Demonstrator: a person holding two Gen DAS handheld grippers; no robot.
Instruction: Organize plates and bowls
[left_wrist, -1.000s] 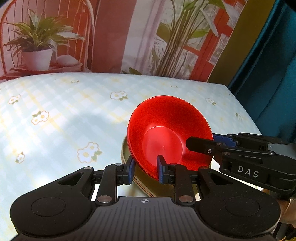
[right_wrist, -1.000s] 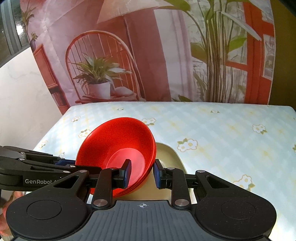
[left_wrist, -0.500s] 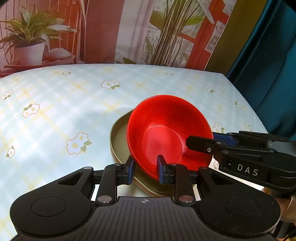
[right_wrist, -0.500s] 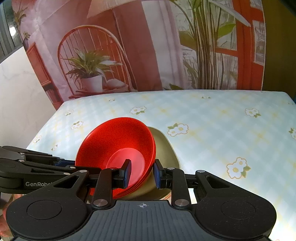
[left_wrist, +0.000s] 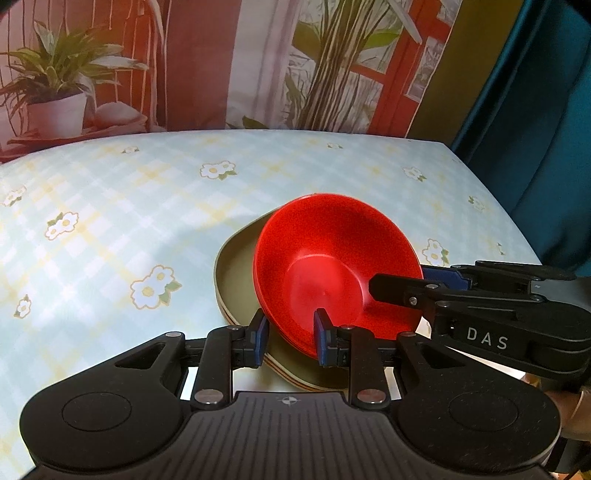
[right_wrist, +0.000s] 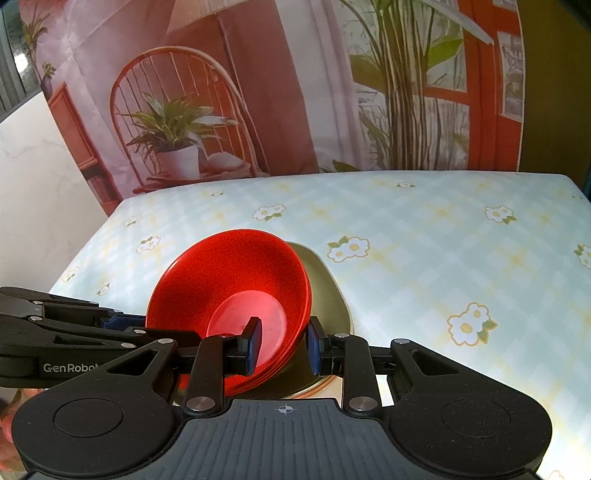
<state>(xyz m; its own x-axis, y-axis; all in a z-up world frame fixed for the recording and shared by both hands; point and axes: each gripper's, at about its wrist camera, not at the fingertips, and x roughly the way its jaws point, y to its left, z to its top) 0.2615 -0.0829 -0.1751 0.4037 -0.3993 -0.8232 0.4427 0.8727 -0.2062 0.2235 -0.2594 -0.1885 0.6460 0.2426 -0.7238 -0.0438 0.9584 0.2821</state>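
A stack of red bowls (left_wrist: 332, 258) sits on a stack of olive-tan plates (left_wrist: 236, 273), near the table's front. My left gripper (left_wrist: 290, 332) is shut on the near rim of the red bowls. My right gripper (right_wrist: 282, 341) is shut on the opposite rim of the same red bowls (right_wrist: 229, 280), above the plates (right_wrist: 325, 288). Each gripper shows in the other's view: the right one at the right of the left wrist view (left_wrist: 424, 288), the left one at the left of the right wrist view (right_wrist: 110, 325).
The table wears a light blue checked cloth with daisies (left_wrist: 155, 206). A printed backdrop of a chair and plants (right_wrist: 177, 147) stands behind it. A teal curtain (left_wrist: 535, 129) hangs at the right. The table's right edge (left_wrist: 498, 206) is close to the stack.
Both grippers have gone down with the red bowls towards the plates, and the table now shows from a lower, closer angle. Both grips are unchanged.
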